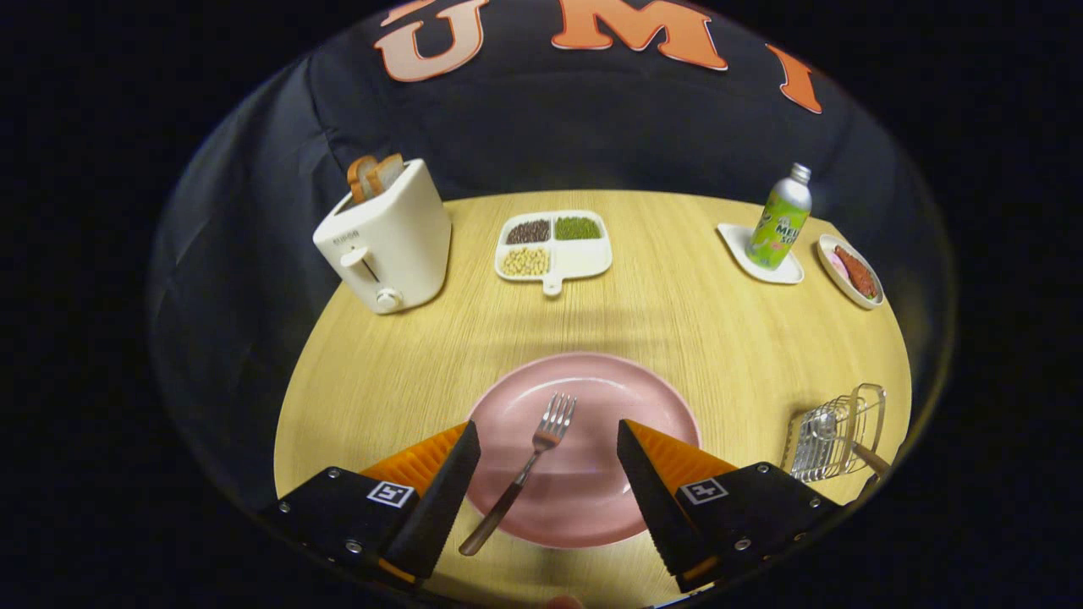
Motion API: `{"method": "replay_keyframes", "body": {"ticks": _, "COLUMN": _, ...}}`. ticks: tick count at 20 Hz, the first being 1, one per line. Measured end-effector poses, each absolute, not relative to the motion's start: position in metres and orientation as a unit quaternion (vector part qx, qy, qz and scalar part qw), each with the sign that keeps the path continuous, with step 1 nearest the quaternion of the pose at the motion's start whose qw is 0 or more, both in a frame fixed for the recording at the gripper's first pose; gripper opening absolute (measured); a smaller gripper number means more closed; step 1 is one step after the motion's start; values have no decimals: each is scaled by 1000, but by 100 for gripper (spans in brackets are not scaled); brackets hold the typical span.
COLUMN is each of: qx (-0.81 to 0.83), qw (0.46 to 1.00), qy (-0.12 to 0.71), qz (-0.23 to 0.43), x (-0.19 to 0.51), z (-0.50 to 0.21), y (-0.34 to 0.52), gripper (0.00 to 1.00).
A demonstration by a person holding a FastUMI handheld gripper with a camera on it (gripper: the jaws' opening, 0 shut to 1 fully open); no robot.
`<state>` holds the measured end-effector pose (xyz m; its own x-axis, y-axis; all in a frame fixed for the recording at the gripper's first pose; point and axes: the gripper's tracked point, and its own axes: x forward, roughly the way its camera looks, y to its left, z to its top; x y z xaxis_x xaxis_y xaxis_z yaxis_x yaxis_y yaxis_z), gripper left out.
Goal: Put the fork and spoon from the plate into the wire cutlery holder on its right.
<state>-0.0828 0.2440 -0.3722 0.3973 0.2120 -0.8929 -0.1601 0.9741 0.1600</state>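
A pink plate (592, 385) lies on the round wooden table just ahead of my fingers. A silver fork (529, 463) rests on it, tines pointing away, its handle reaching over the plate's near rim. My gripper (548, 436) is open, one finger on each side of the fork, hovering above the plate's near half. The wire cutlery holder (833, 433) stands to the right of the plate, near the table's edge; a handle pokes out of it on its right side.
Beyond the plate sit a white toaster (389, 241) with bread slices, a white divided dish of beans (554, 245), a green bottle (780, 220) on a white coaster, and a small dish of food (853, 271) at the far right.
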Motion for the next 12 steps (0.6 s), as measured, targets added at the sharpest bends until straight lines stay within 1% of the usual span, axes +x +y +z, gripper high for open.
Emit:
{"method": "replay_keyframes", "body": {"ticks": 5, "qx": 16, "qw": 790, "qy": 602, "qz": 115, "x": -110, "z": -401, "y": 257, "gripper": 98}}
{"method": "replay_keyframes", "body": {"ticks": 7, "qx": 2, "qw": 781, "qy": 614, "qz": 115, "x": -117, "z": -407, "y": 256, "gripper": 94}}
{"method": "replay_keyframes", "body": {"ticks": 9, "qx": -14, "qw": 775, "qy": 622, "qz": 111, "x": -121, "z": -411, "y": 250, "gripper": 86}}
{"method": "replay_keyframes", "body": {"ticks": 10, "qx": -18, "qw": 772, "qy": 626, "qz": 108, "x": -124, "z": -412, "y": 249, "gripper": 78}}
{"method": "replay_keyframes", "body": {"ticks": 11, "qx": -21, "qw": 768, "qy": 632, "qz": 104, "x": -126, "z": -413, "y": 244, "gripper": 73}}
{"method": "replay_keyframes", "body": {"ticks": 12, "qx": -28, "qw": 763, "qy": 638, "qz": 101, "x": -130, "z": -414, "y": 240, "gripper": 65}}
